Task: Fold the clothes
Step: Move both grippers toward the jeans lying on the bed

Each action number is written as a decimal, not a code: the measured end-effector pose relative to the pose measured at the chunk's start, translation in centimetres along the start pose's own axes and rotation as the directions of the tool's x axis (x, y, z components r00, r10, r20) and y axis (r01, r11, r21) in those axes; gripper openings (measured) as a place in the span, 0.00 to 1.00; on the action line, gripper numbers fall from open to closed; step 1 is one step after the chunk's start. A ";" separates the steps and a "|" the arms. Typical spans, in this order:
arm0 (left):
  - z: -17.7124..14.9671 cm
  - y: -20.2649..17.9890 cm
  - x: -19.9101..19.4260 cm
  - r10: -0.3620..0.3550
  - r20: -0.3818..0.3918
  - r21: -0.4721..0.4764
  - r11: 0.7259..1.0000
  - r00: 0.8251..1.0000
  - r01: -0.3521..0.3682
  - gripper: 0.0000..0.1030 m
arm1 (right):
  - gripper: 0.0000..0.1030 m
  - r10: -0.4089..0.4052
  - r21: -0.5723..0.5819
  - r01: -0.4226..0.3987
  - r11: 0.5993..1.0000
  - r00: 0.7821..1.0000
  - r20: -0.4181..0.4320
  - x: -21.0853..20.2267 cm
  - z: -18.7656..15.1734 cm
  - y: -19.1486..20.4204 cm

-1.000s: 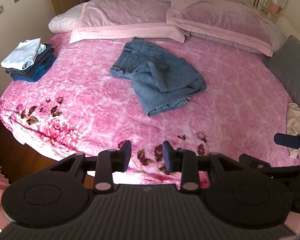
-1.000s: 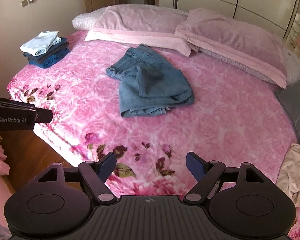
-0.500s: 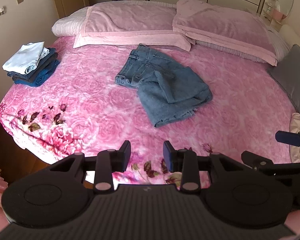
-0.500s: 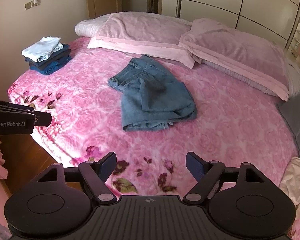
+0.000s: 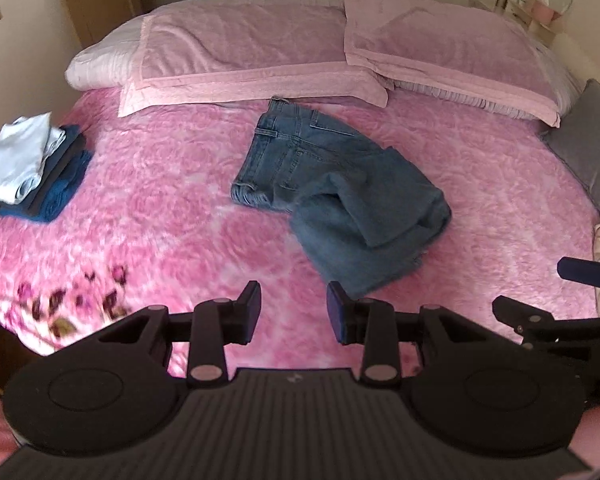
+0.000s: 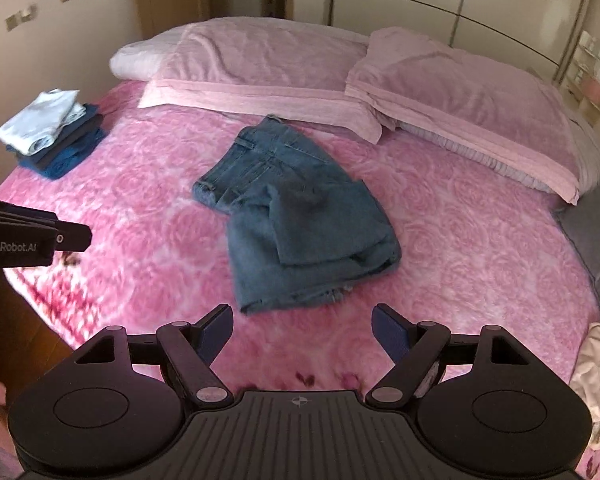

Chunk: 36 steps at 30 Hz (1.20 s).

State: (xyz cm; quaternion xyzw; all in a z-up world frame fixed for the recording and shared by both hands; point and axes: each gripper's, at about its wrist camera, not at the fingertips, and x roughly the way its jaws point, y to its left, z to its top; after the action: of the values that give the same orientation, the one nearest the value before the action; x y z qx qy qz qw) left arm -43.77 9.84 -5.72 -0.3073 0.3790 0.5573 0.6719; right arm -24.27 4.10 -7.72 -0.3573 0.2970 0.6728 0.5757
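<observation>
A pair of blue jeans [image 5: 340,200] lies loosely folded in the middle of the pink bed [image 5: 160,208]; it also shows in the right wrist view [image 6: 300,224]. My left gripper [image 5: 293,312] is open and empty, above the bedspread just in front of the jeans' near edge. My right gripper [image 6: 302,332] is open wide and empty, also just short of the jeans' near edge. Each gripper shows at the edge of the other's view, the right one [image 5: 580,272] and the left one [image 6: 40,236].
A stack of folded clothes [image 5: 28,168] sits at the bed's left side, also seen in the right wrist view [image 6: 52,132]. Two pink pillows [image 5: 252,56] lie at the head. A grey cushion [image 5: 588,160] and a pale garment [image 6: 596,384] are at the right.
Both grippers have moved forward over the bed toward the jeans, which now lie much closer. The jaws stayed open.
</observation>
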 end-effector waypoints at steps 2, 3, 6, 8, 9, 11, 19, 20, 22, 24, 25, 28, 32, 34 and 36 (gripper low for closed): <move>1.3 1.7 1.2 -0.017 -0.008 0.024 1.000 1.000 0.018 0.31 | 0.78 -0.013 0.032 0.014 0.999 1.000 -0.015 1.2 1.4 1.1; 1.9 2.5 1.8 -0.025 -0.012 0.032 0.999 1.000 0.026 0.31 | 0.78 -0.022 0.045 0.023 0.999 0.999 -0.023 1.8 2.0 1.5; 3.3 4.9 3.7 -0.049 -0.031 0.054 0.997 0.998 0.051 0.31 | 0.78 -0.054 0.077 0.058 0.995 0.997 -0.053 3.7 3.6 2.9; 4.1 6.3 5.0 -0.062 -0.046 0.067 0.996 0.997 0.064 0.31 | 0.78 -0.076 0.093 0.082 0.992 0.995 -0.070 4.9 4.5 3.7; 4.3 7.0 5.4 -0.066 -0.053 0.072 0.995 0.996 0.070 0.31 | 0.78 -0.087 0.100 0.094 0.990 0.993 -0.079 5.5 5.0 4.1; 4.7 8.3 6.5 -0.078 -0.071 0.085 0.993 0.994 0.084 0.31 | 0.78 -0.103 0.115 0.113 0.987 0.990 -0.092 6.5 5.7 4.9; 5.3 11.1 9.9 -0.121 -0.122 0.092 0.987 0.985 0.133 0.31 | 0.78 -0.139 0.141 0.160 0.977 0.980 -0.145 9.6 7.3 7.0; 5.3 11.5 10.4 -0.123 -0.130 0.088 0.987 0.984 0.135 0.31 | 0.78 -0.142 0.139 0.163 0.977 0.979 -0.148 9.9 7.5 7.2; 5.3 12.3 11.1 -0.122 -0.140 0.076 0.988 0.983 0.133 0.31 | 0.78 -0.146 0.134 0.168 0.977 0.977 -0.156 10.6 7.9 7.5; 5.2 13.2 11.7 -0.121 -0.141 0.055 0.990 0.982 0.130 0.31 | 0.78 -0.149 0.129 0.171 0.977 0.975 -0.165 11.3 8.2 7.7; 5.1 13.7 11.9 -0.121 -0.141 0.043 0.991 0.983 0.128 0.31 | 0.78 -0.149 0.126 0.171 0.977 0.974 -0.171 11.7 8.2 7.6; 5.1 15.6 13.1 -0.122 -0.134 -0.005 0.992 0.983 0.122 0.31 | 0.78 -0.148 0.118 0.172 0.978 0.971 -0.189 13.2 8.2 7.4; 4.5 17.7 15.1 -0.109 -0.142 -0.075 0.992 0.984 0.099 0.31 | 0.78 -0.154 0.089 0.177 0.980 0.963 -0.222 15.8 7.6 6.6; 4.0 18.6 16.5 -0.101 -0.153 -0.109 0.990 0.983 0.085 0.31 | 0.78 -0.151 0.064 0.170 0.983 0.961 -0.232 17.2 7.0 6.3; 3.5 18.9 18.1 -0.096 -0.161 -0.134 0.988 0.982 0.074 0.31 | 0.78 -0.153 0.030 0.165 0.986 0.959 -0.237 18.9 6.3 6.0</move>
State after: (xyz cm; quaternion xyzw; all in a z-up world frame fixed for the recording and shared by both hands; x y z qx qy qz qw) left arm -60.13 25.66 -19.11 -0.4110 0.3842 0.5233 0.6399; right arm -32.58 18.86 -19.75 -0.4426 0.3497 0.5700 0.5974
